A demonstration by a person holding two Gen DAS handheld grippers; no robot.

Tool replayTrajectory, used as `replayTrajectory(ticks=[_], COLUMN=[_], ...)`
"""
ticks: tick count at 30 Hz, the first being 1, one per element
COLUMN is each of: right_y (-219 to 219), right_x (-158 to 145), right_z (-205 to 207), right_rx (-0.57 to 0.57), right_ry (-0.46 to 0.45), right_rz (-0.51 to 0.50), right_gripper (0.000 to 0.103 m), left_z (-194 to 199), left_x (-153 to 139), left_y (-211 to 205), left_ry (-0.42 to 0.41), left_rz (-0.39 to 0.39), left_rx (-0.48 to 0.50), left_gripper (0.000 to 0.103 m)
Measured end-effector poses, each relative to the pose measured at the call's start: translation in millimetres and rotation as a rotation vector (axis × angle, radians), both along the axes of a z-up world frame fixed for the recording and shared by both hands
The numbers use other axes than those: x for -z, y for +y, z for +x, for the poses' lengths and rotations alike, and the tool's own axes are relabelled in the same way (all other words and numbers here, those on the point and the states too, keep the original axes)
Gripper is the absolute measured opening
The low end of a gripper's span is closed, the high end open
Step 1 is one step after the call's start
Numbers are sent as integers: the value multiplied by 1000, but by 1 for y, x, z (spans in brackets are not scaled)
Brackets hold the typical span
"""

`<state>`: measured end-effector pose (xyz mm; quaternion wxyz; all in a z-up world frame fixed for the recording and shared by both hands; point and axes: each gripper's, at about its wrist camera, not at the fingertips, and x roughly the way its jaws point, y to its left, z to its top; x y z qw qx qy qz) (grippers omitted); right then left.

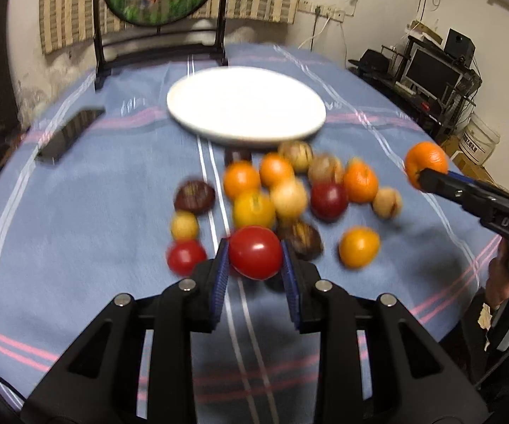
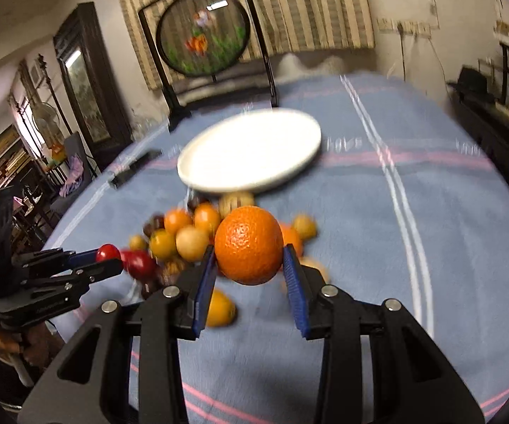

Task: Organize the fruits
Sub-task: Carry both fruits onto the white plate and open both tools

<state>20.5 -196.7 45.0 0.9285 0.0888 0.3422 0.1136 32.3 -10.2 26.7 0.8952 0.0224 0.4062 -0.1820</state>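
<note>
Fruits are the matter: a smooth round red fruit [image 1: 255, 252] sits clenched between the blue ribbed pads of the left gripper [image 1: 254, 265], and a round orange with pebbled peel [image 2: 249, 245] is clamped the same way across its widest part in the right gripper [image 2: 250, 265], both apparently lifted clear of the cloth. Just ahead of and below the two claws lies the loose heap of remaining small fruits [image 1: 289, 198], orange, yellow, red and dark brown ones, touching one another on the blue striped tablecloth [image 1: 77, 247]. Beyond the heap, further forward of both claws, stands a wide white round plate [image 1: 247, 106], bare, and probably where the fruit belongs. The orange looks firm and its rough skin should hold well; the red fruit is glossy, likely slippery and easily bruised, so a light squeeze at the equator seems best. All are round and will roll, so they should be set down low on the plate, away from its rim. Off to the left of the plate a dark flat rectangular object [image 1: 69, 134] lies on the cloth
</note>
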Motion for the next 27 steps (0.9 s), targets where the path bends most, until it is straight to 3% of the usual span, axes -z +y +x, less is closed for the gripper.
replayTrajectory(ticks=[5, 10, 15, 18, 22, 27], right_y=[-8, -16, -11, -2, 5, 19], right_x=[-45, -52, -13, 13, 39, 53], right_z=[34, 109, 210, 258, 300, 322], right_rx=[-1, 11, -10, -29, -38, -46], right_ry=[-124, -96, 85, 165, 243, 260], right_rz=[-27, -6, -47, -91, -123, -194], right_gripper=[39, 39, 38, 38, 38, 38], left_z=[52, 139, 219, 252, 281, 307], left_x=[-39, -51, -20, -2, 17, 32], left_y=[-4, -14, -31, -45, -52, -51], left_ry=[-85, -60, 60, 90, 128, 152], left_rz=[24, 19, 61, 111, 136, 160], left_rx=[-21, -59, -77, -59, -60, -82], left_gripper=[29, 29, 29, 29, 30, 30])
